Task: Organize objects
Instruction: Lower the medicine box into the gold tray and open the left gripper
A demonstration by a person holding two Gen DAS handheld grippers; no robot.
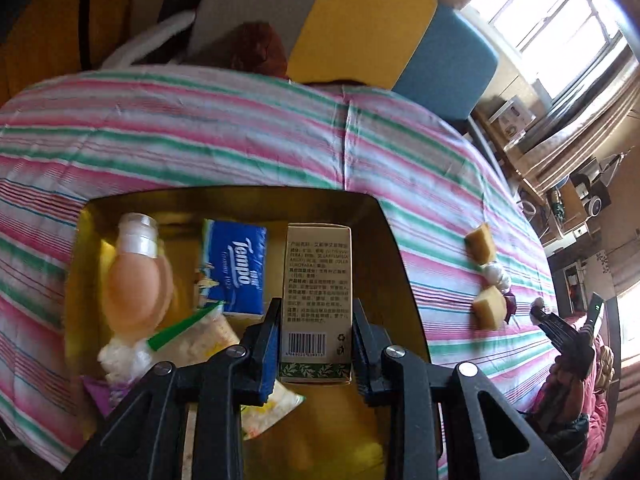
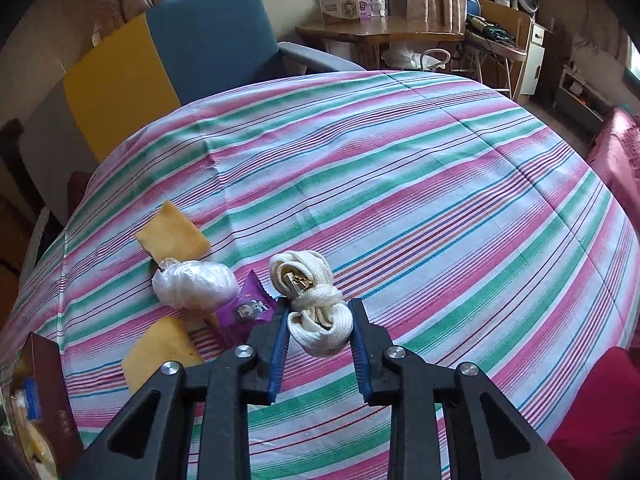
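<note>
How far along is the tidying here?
Partly done. The gold box already holds a Tempo tissue pack, a bottle and packets. In hand: the left gripper clamps a carton over the box; the right gripper grips a knotted white strap. Two sponges, a plastic-wrapped bundle and a purple packet remain on the cloth.

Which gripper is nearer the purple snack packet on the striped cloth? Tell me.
Right. The right gripper, shut on the knotted white strap, sits just beside the purple snack packet. The left gripper is off over the gold box, holding a tan carton.
</note>
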